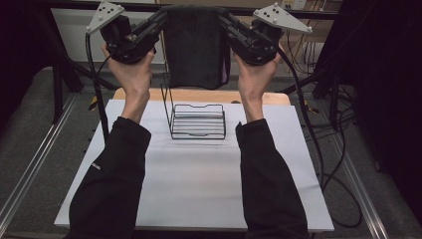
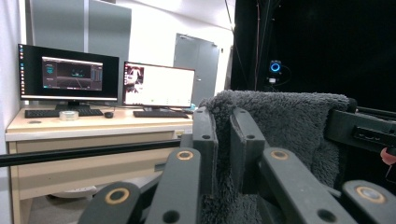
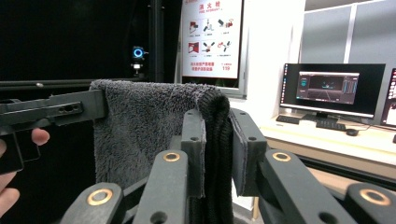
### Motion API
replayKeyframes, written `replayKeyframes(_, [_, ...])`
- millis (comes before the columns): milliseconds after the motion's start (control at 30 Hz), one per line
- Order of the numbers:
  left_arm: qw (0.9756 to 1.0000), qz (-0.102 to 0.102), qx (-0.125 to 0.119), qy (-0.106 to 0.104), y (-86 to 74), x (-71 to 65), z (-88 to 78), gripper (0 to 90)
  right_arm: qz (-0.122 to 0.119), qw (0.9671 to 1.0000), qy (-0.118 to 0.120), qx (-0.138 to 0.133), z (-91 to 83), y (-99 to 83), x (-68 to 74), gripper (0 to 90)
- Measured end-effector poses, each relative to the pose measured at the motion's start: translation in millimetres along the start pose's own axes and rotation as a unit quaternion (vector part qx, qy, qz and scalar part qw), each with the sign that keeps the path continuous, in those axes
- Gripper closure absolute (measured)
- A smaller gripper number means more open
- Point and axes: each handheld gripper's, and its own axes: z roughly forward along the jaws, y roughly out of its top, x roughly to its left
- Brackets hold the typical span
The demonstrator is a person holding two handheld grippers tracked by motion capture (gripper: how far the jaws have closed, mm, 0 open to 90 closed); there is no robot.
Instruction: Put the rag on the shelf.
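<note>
A white surface [image 1: 199, 174] stood in a dark-curtained room, with monitors [image 2: 67, 72] on a desk beyond. A black wire rack [image 1: 196, 119] sat on its far half. Above, both hands held a dark grey towel [image 1: 194, 45] hanging spread, left tongs [image 1: 161, 20] and right tongs [image 1: 224, 21] each clamped on a top corner.

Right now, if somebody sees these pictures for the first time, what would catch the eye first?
The dark grey fluffy towel stands out, held up and hanging flat above the far edge of the table. The left gripper and the right gripper each pinch one of its top corners. Below it, a black wire rack stands on the white table top.
</note>
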Motion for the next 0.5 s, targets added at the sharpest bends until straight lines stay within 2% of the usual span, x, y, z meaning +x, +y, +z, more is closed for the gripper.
replayKeyframes(167, [0.9999, -0.012, -0.001, 0.003, 0.4, 7.0, 8.4, 81.6, 0.0, 1.0, -0.001, 0.0, 9.7, 1.2, -5.6, 77.9])
replayKeyframes(333, [1.0, -0.006, 0.002, 0.008, -0.9, 13.4, 14.5, 81.6, 0.001, 1.0, -0.002, 0.006, 19.7, 0.7, -11.3, 77.9])
replayKeyframes(500, [0.9999, -0.008, 0.004, 0.01, -3.5, 20.2, 19.5, 81.6, 0.0, 0.9999, -0.004, 0.01, 28.6, -0.7, -15.0, 77.8])
